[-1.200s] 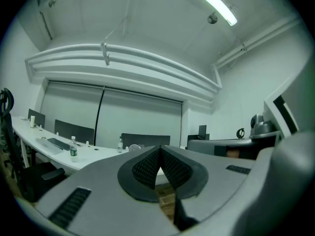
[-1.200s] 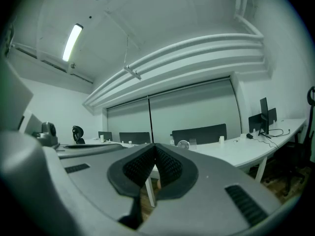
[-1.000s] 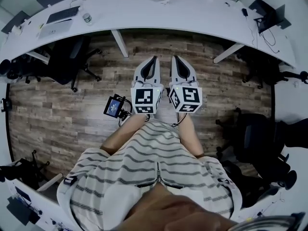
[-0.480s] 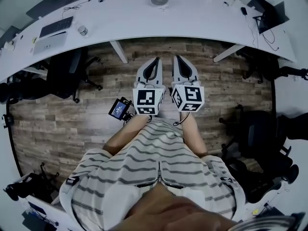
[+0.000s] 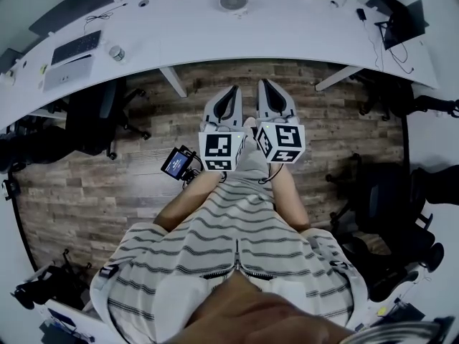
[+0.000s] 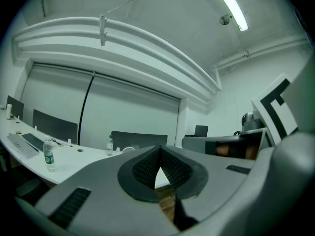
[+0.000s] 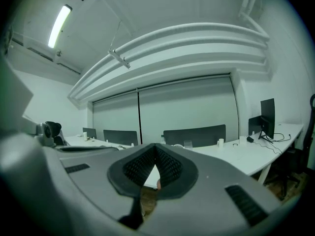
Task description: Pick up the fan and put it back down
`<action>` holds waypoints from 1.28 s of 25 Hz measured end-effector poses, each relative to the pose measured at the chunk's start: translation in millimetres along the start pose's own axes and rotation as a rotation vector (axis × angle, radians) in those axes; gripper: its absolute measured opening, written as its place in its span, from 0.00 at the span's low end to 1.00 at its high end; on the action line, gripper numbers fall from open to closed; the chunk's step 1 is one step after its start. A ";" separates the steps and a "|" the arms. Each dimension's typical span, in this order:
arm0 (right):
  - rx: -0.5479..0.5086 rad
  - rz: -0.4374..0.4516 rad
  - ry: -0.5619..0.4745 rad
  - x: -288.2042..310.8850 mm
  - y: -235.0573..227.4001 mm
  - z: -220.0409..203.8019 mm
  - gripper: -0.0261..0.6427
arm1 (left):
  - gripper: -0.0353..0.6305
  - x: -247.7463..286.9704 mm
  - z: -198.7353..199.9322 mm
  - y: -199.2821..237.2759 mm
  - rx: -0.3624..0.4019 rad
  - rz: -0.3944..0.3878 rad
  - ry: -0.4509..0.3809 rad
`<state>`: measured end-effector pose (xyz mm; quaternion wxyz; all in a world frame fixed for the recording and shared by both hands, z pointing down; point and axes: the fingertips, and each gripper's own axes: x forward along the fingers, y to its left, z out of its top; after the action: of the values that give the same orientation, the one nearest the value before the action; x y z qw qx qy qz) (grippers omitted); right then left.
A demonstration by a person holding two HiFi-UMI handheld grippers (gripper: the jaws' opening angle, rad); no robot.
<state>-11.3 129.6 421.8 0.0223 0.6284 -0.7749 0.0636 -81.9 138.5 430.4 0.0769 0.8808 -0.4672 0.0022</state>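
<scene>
Both our left gripper [image 5: 231, 92] and right gripper [image 5: 265, 85] are clenched on nothing, side by side above the floor [image 5: 107, 174]. The fan [image 5: 234, 1] stands well apart on the white desk [image 5: 186, 29]; in the gripper views our jaws mostly hide it. We cannot tell what the bottle [image 6: 47, 154] holds.

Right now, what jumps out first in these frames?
The left gripper and right gripper sit side by side in the middle of the head view, both shut and empty, above a wood floor. They aim at a long curved white desk, where a small round fan stands straight ahead, untouched.
</scene>
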 end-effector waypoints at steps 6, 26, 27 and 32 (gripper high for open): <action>0.003 0.008 -0.014 44.1 -19.7 1.7 0.06 | 0.06 43.6 4.2 18.9 0.012 0.009 -0.014; 0.032 0.121 0.018 267.4 -162.8 31.5 0.06 | 0.06 303.9 27.9 74.1 0.040 0.126 0.033; 0.040 0.122 0.019 274.6 -169.7 31.5 0.06 | 0.06 313.6 28.3 75.7 0.044 0.134 0.039; 0.048 0.108 0.026 302.0 -201.8 37.8 0.06 | 0.06 347.2 34.8 81.3 0.042 0.150 0.046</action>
<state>124.4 -209.3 433.2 0.0138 0.5851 -0.8057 0.0912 44.4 -196.8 433.2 0.0688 0.8443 -0.5300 0.0379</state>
